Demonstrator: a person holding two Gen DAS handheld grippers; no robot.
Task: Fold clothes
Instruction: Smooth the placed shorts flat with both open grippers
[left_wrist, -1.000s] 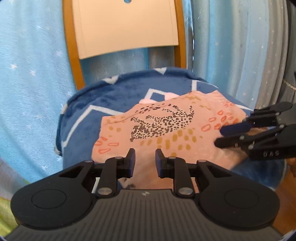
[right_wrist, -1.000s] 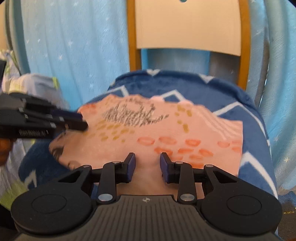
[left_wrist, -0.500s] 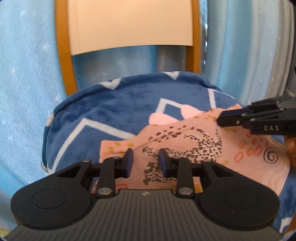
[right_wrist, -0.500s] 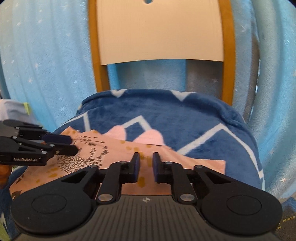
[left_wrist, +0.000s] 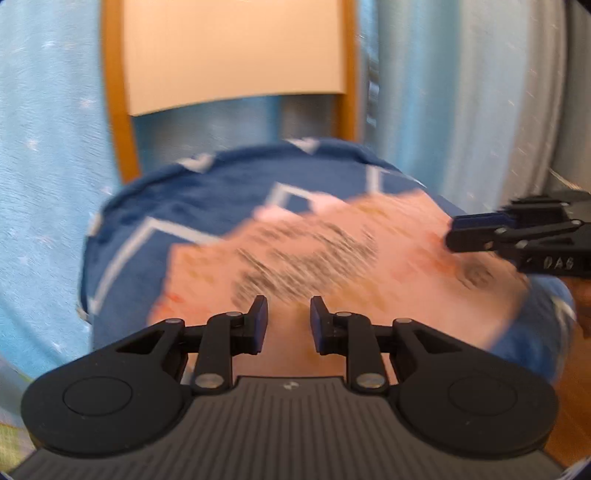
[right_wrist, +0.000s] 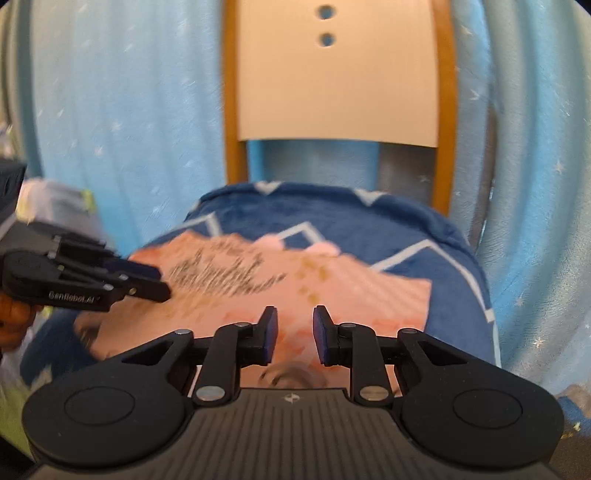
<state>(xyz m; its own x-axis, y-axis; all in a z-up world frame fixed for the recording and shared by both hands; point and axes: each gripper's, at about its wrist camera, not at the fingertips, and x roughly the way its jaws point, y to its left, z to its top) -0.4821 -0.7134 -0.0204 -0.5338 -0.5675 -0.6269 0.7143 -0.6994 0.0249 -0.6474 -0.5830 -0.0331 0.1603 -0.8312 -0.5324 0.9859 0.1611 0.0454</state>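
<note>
A peach garment (left_wrist: 369, 266) with a black speckled print and orange spots lies folded flat on a blue blanket (left_wrist: 221, 195) over a chair seat, and it is blurred by motion. My left gripper (left_wrist: 289, 306) hovers over its near left part, open, with nothing between the fingers. My right gripper (right_wrist: 295, 317) hovers over the garment (right_wrist: 351, 288) at its near right part, also open and empty. Each gripper shows in the other's view: the right gripper (left_wrist: 452, 236) at the garment's right edge, the left gripper (right_wrist: 162, 284) at its left edge.
The blanket (right_wrist: 424, 229) has white zigzag lines and covers the whole seat. A wooden chair back (right_wrist: 340, 74) rises behind it. Light blue starred curtains (right_wrist: 129, 110) hang all around. A hand (right_wrist: 11, 314) holds the left gripper. Wood floor (left_wrist: 576, 387) shows at the right.
Both grippers went forward over the garment's far edge, then drew back to its near side. The right gripper's jaws stand wider than half a second ago. The garment lies flatter.
</note>
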